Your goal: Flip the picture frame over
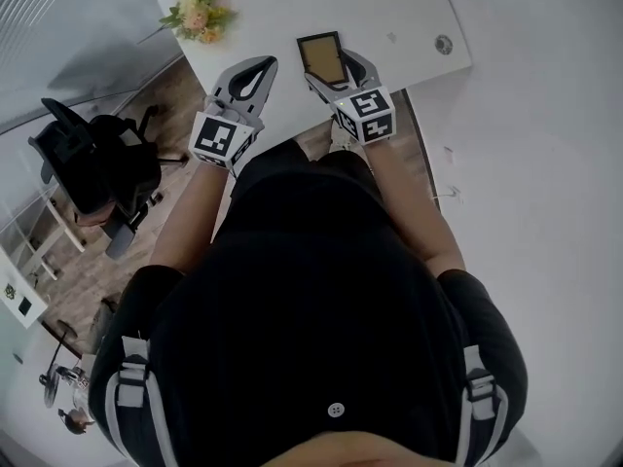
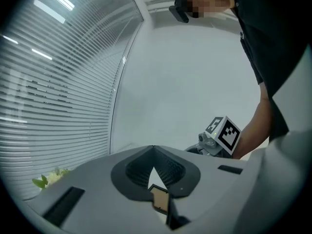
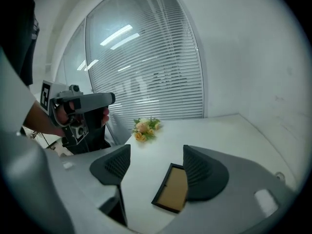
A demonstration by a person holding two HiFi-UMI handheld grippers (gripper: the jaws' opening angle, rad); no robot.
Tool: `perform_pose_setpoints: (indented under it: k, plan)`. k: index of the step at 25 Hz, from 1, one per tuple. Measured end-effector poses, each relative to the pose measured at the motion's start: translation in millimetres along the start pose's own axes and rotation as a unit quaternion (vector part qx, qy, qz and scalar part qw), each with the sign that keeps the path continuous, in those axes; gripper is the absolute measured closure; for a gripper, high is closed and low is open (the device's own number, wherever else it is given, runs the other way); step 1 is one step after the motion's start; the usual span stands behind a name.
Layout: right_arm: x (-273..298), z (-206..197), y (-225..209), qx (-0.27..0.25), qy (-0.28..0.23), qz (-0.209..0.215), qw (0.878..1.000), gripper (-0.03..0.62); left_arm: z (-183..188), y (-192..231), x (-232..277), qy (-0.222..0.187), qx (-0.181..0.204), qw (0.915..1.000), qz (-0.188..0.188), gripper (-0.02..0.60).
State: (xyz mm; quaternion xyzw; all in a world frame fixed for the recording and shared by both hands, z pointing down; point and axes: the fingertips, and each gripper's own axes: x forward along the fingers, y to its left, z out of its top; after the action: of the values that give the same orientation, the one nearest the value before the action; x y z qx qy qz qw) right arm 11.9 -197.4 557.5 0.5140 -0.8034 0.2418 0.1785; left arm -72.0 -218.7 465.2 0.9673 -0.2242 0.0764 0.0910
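The picture frame point(image 1: 320, 55) lies flat on the white table point(image 1: 389, 8), with a black rim and a tan face up. My right gripper point(image 1: 337, 74) is open just above its near end. In the right gripper view the frame point(image 3: 173, 190) lies between the two jaws, its right edge tucked under the right finger point(image 3: 204, 172), and nothing is gripped point(image 3: 155, 152). My left gripper point(image 1: 267, 64) hovers left of the frame with its jaws shut and empty. In the left gripper view point(image 2: 153, 150) a sliver of the frame point(image 2: 160, 200) shows through the gap below the tips.
A small bunch of flowers point(image 1: 200, 10) point(image 3: 145, 127) lies at the table's far left corner. A round cable hole point(image 1: 444, 44) sits at the far right. A black office chair point(image 1: 97, 168) stands on the floor to the left. White walls and window blinds point(image 3: 146, 67) surround the table.
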Motion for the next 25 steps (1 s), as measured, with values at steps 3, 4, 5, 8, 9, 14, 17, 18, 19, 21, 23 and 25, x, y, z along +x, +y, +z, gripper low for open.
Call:
perform_pose_setpoints:
  k: [3, 4, 5, 8, 9, 14, 17, 18, 19, 21, 23, 25]
  plan:
    - [16, -16, -2, 0.006, 0.022, -0.028, 0.999, 0.247, -15, 10, 2, 0.011, -0.002, 0.9999, -0.005, 0.577]
    - [21, -21, -2, 0.009, 0.029, -0.037, 0.999, 0.255, -20, 13, 2, 0.010, -0.005, 0.9999, -0.005, 0.577]
    - [24, -27, -3, 0.012, 0.036, -0.046, 0.998, 0.257, -24, 15, 3, 0.009, -0.009, 0.9999, -0.005, 0.577]
    - [35, -43, -6, 0.020, 0.055, -0.070, 0.996, 0.277, -38, 19, 6, 0.014, -0.012, 0.9998, -0.008, 0.577]
    - [38, -49, -6, 0.024, 0.061, -0.075, 0.995, 0.283, -42, 19, 7, 0.018, -0.008, 0.9997, -0.012, 0.577]
    - [55, -83, -9, 0.037, 0.098, -0.100, 0.989, 0.329, -65, 18, 10, 0.045, -0.007, 0.9986, -0.025, 0.577]
    - [64, -101, -12, 0.051, 0.116, -0.111, 0.986, 0.349, -74, 16, 13, 0.050, -0.010, 0.9983, -0.029, 0.577]
    - [67, -107, -14, 0.054, 0.122, -0.114, 0.984, 0.358, -75, 16, 15, 0.048, -0.011, 0.9984, -0.029, 0.577]
    - [71, -113, -15, 0.055, 0.130, -0.117, 0.983, 0.362, -77, 15, 17, 0.046, -0.011, 0.9984, -0.030, 0.577]
    - [77, -123, -14, 0.060, 0.145, -0.120, 0.980, 0.372, -83, 15, 19, 0.047, -0.014, 0.9983, -0.031, 0.577]
    - [81, -130, -12, 0.068, 0.152, -0.123, 0.978, 0.381, -92, 13, 18, 0.055, -0.018, 0.9978, -0.031, 0.577]
    - [83, -136, -11, 0.067, 0.156, -0.127, 0.977, 0.392, -95, 13, 19, 0.056, -0.024, 0.9978, -0.027, 0.577]
